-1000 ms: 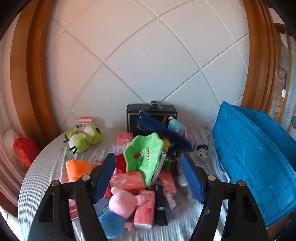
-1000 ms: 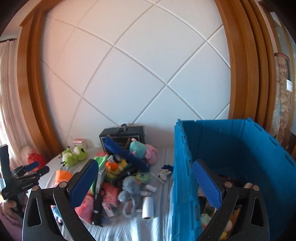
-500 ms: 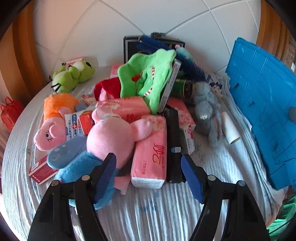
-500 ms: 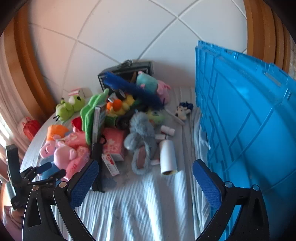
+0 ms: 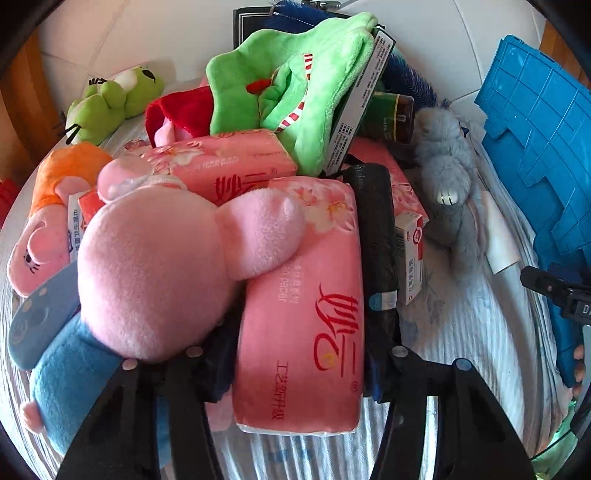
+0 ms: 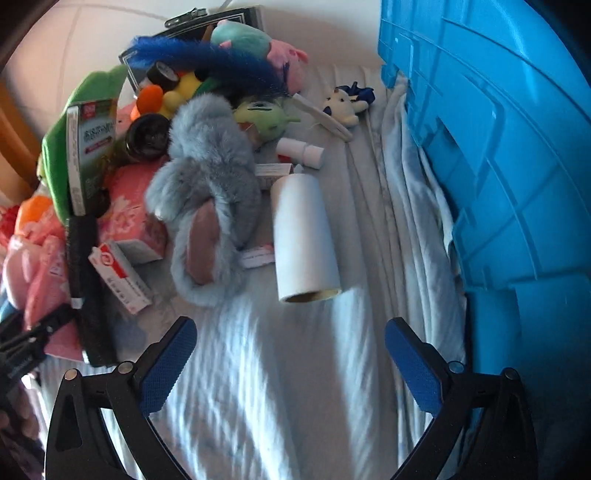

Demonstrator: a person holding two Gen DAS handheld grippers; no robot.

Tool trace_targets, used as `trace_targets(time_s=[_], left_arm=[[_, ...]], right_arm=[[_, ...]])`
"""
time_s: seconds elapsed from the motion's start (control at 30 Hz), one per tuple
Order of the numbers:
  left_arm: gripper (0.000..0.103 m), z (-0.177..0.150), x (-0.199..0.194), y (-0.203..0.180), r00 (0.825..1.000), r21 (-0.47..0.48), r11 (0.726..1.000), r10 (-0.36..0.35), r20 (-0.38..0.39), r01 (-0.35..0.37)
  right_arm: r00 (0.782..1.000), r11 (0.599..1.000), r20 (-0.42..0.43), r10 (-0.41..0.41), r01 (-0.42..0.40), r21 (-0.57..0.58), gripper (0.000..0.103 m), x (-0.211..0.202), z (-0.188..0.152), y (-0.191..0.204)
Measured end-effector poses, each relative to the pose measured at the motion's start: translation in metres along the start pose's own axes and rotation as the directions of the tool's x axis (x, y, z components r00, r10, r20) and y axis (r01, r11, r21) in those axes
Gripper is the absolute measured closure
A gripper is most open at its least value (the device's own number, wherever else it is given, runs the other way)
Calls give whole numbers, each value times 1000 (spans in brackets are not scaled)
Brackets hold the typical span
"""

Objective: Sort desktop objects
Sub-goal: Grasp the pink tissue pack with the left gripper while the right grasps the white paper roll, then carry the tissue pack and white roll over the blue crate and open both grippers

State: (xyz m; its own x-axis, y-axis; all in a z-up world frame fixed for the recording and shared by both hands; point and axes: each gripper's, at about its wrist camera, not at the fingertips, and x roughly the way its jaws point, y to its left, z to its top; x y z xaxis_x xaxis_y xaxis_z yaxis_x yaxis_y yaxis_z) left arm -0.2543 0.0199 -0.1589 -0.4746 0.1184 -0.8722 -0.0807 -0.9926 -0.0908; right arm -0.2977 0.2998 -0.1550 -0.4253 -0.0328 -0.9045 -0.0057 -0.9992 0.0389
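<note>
My left gripper (image 5: 299,362) reaches down into the pile of toys and packets, its jaws closing on a pink tissue pack (image 5: 306,295). Both pads lie against the pack's long sides, mostly hidden by it. A pink pig plush (image 5: 155,273) in blue clothes leans on the pack's left side, and a black roll (image 5: 373,229) lies along its right side. My right gripper (image 6: 288,328) hangs open and holds nothing, above the striped cloth. A white paper roll (image 6: 303,236) lies just beyond its fingertips, beside a grey furry plush (image 6: 210,177).
The tall blue crate (image 6: 498,147) stands close on the right. More tissue packs, a green plush cloth (image 5: 295,74), a frog toy (image 5: 110,103), small boxes and a black case (image 6: 221,22) crowd the round table. A white panelled wall rises behind.
Both grippers have dropped from facing the wall to close over the table. The left one has come down around the pink tissue pack and narrowed. The right one stays wide, now near the white roll.
</note>
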Motion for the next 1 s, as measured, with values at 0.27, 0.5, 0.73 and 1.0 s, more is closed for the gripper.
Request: trace_targets(time_s=[0.27,0.5,0.73,1.0], left_arm=[[51,6,11,-7,999,11,999,46,-2,-46],[53,8,12,-12,997,22,997,77,0,-77],[54,-14,-20,-17,999,10,999,51,12,-51],[54,-25,-101,-30,981,22,998,51,186,-56]], right_arm=[[998,999,-61,-28,31,42,55,45,36,-8],[996,1000,-87,-28,27,-6,58,57,41,-2],[997,998,-57,42,-44,-33,58,11,10,5],[992,991,74,104,-97,-91,58,-67,-16,26]])
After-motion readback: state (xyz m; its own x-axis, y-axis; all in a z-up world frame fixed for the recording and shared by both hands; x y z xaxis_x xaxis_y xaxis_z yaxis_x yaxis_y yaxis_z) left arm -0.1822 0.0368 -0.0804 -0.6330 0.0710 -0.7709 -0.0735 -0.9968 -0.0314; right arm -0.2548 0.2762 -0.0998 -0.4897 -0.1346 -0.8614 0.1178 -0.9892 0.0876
